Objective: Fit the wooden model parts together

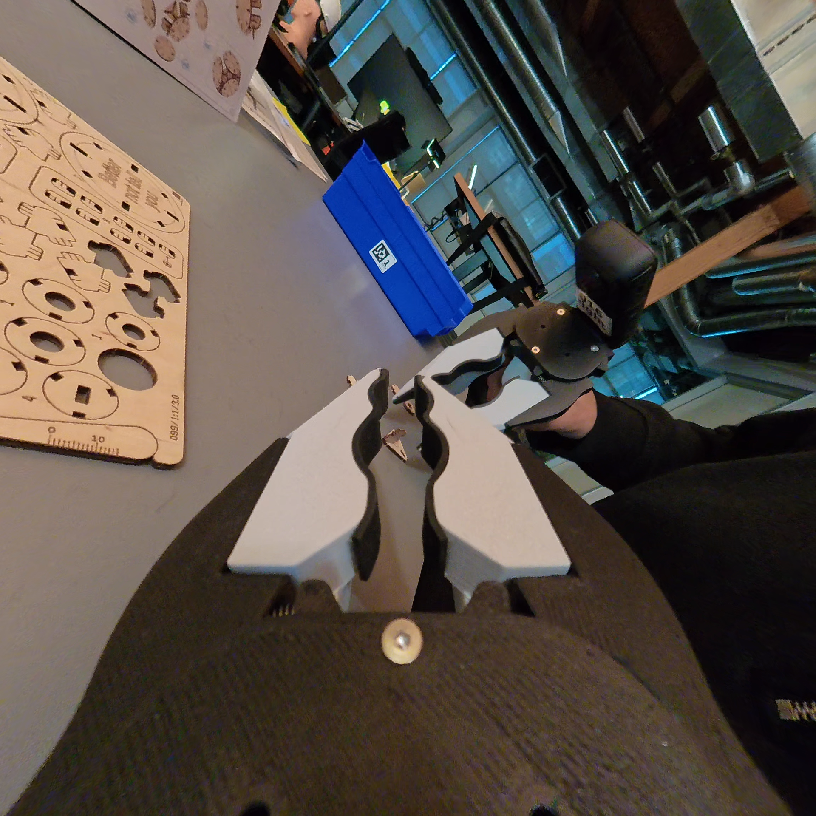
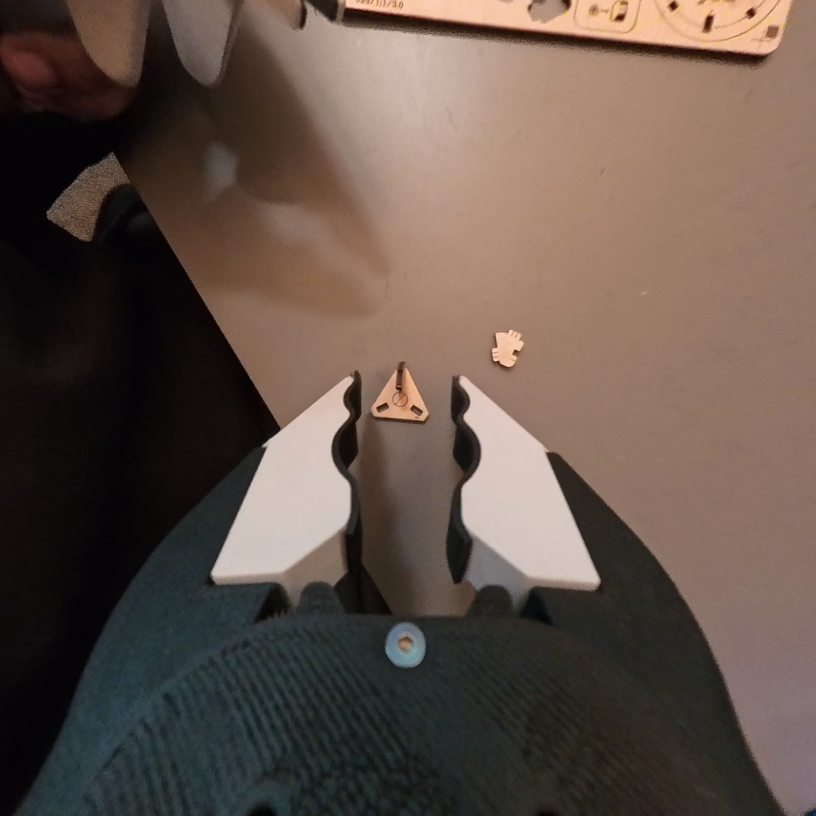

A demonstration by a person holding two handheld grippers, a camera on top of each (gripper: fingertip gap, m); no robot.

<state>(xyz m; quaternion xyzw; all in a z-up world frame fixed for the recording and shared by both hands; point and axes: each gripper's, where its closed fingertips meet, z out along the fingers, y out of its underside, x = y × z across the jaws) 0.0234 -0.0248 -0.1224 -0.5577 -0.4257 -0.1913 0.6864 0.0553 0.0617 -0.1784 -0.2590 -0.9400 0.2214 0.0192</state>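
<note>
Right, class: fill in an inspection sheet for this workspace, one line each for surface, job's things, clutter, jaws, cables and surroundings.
Surface: grey table, flat, bare in the middle.
Job's things: triangular wooden piece with a small upright part slotted in, lying on the table; loose notched wooden piece beside it; laser-cut plywood sheet with several parts punched out.
Clutter: printed instruction sheet; blue bin.
Jaws: left gripper slightly open, empty; right gripper open, straddling the triangle without touching it.
Cables: nothing seen.
Surroundings: pipes, ducting, desks beyond.

White tongs with wavy black pads, black sleeve.
</note>
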